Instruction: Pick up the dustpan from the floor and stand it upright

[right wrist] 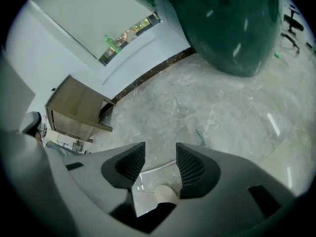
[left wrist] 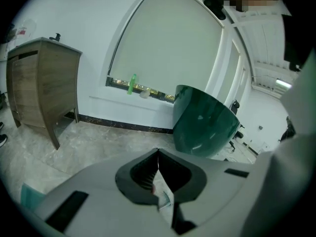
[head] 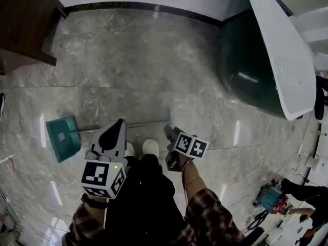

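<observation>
The dustpan (head: 62,137) has a teal pan and a long, thin silver handle (head: 128,125). It lies flat on the grey marbled floor (head: 154,60) at the lower left of the head view, pan to the left, handle running right towards the frame's middle

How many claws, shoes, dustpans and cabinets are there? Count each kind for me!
dustpan: 1
claws: 2, the left claw and the right claw
white shoes: 2
wooden cabinet: 1
Total: 6
</observation>
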A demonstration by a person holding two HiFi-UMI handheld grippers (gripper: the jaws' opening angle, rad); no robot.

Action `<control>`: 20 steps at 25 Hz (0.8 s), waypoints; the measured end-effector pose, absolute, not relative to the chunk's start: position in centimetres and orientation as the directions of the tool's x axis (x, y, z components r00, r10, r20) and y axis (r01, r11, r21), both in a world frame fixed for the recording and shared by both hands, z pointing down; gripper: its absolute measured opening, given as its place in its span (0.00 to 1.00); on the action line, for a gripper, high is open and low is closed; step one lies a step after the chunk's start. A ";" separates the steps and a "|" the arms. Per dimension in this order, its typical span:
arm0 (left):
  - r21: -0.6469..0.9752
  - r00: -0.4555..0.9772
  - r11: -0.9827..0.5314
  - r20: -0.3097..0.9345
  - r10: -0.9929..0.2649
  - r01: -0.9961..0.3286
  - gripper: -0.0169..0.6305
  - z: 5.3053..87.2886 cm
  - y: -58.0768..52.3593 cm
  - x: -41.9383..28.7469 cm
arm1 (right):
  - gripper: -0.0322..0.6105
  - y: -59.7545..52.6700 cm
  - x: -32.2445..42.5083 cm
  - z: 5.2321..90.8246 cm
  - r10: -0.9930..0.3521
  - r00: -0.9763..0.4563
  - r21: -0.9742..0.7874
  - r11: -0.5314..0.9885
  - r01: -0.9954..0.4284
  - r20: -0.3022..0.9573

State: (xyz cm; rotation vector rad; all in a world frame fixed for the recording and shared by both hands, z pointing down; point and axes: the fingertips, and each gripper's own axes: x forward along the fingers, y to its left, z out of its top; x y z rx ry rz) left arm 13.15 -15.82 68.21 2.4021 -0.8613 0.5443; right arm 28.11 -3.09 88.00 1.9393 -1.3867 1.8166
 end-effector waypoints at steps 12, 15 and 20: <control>0.356 0.765 -0.705 0.490 -0.419 -0.614 0.05 81.7 -19.3 14.4 | 0.33 -0.9 27.8 108.2 -0.433 -0.192 -0.462 -0.698 -0.547 0.881; 0.339 0.749 -0.703 0.511 -0.421 -0.626 0.04 84.9 -19.9 13.1 | 0.33 -0.6 28.1 112.3 -0.416 -0.178 -0.448 -0.756 -0.478 0.892; 0.316 0.746 -0.713 0.508 -0.430 -0.626 0.05 87.7 -21.4 12.7 | 0.33 0.6 28.6 117.7 -0.330 -0.150 -0.362 -0.854 -0.373 0.932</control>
